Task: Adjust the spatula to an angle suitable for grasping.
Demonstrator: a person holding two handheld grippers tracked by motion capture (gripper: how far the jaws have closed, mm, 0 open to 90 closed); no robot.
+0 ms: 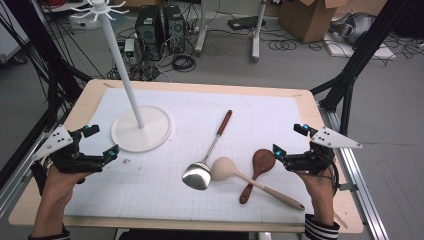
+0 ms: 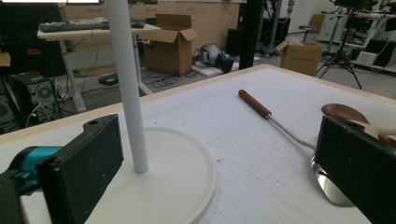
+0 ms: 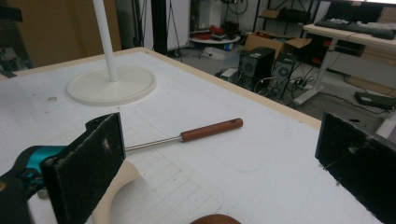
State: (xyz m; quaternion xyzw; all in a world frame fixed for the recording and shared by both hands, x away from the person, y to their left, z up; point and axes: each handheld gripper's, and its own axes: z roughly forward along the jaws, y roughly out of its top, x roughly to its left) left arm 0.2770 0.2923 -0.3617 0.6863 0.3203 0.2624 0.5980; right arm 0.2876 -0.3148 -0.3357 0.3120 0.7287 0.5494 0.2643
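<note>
a light wooden table (image 1: 90, 92) carries a white gridded mat (image 1: 165, 200) over most of its top. near the mat's far left corner stands a white rack (image 1: 141, 129) on a round base. toward the near right lie a metal spatula with a brown handle (image 1: 209, 153), a cream spoon (image 1: 250, 181) and a dark wooden spoon (image 1: 258, 167), its handle crossing under the cream spoon's.

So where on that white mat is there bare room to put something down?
Free: the far right stretch beyond the metal spatula's handle, and the near left patch between the left gripper and the spatula's blade. Crowded: near right, where the cream spoon crosses the dark wooden spoon.
</note>
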